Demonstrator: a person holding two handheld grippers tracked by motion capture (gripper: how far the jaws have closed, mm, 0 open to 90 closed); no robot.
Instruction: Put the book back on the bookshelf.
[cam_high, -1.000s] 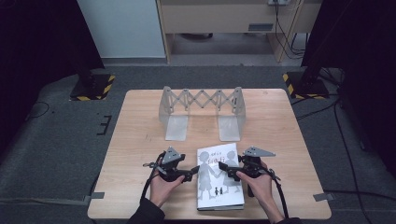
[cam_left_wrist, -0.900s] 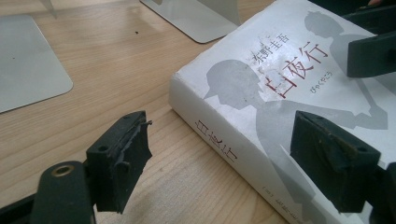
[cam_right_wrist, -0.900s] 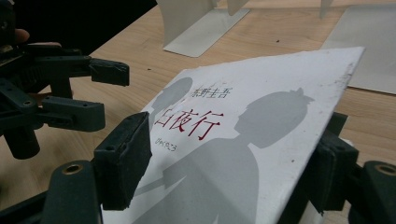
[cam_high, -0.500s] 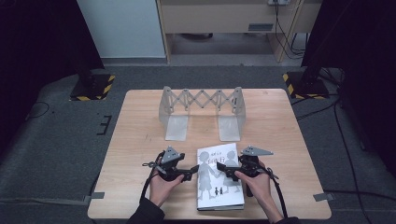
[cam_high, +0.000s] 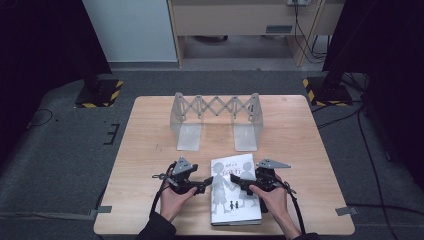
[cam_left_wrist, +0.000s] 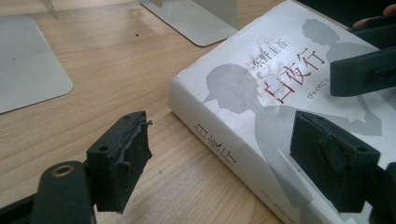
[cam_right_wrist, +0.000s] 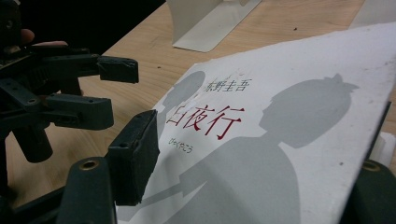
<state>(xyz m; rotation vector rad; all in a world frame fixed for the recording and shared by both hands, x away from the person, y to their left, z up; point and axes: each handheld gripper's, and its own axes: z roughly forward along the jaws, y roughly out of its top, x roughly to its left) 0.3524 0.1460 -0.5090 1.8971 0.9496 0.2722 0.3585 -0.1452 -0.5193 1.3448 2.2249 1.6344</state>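
Surface (cam_high: 150, 150): we see a rectangular top of pale wood with fine grain, standing on a grey carpeted floor (cam_high: 60, 165).

Book (cam_high: 234, 187): a thick white paperback with a matt, slightly scuffed cover, grey silhouette figures and red characters. It lies flat at 6 o'clock on the surface, close to the near edge, between our two grippers.

Book rack (cam_high: 216, 120): at 12 o'clock from the book and well apart from it, we see two upright, light grey, smooth L-shaped plates joined by a scissor lattice, their flat feet pointing at us.

Left gripper (cam_high: 205, 186): black, held in the left hand (cam_high: 172, 197) at 9 o'clock of the book. Its jaws stand wide apart; in the left gripper view one worn, chipped pad is over bare wood and the other over the cover, beside the spine edge.

Right gripper (cam_high: 236, 181): black, held in the right hand (cam_high: 272, 200) at 3 o'clock of the book, reaching over the cover. Its jaws are spread; the cover looks lifted between them, but we cannot tell whether they touch it.
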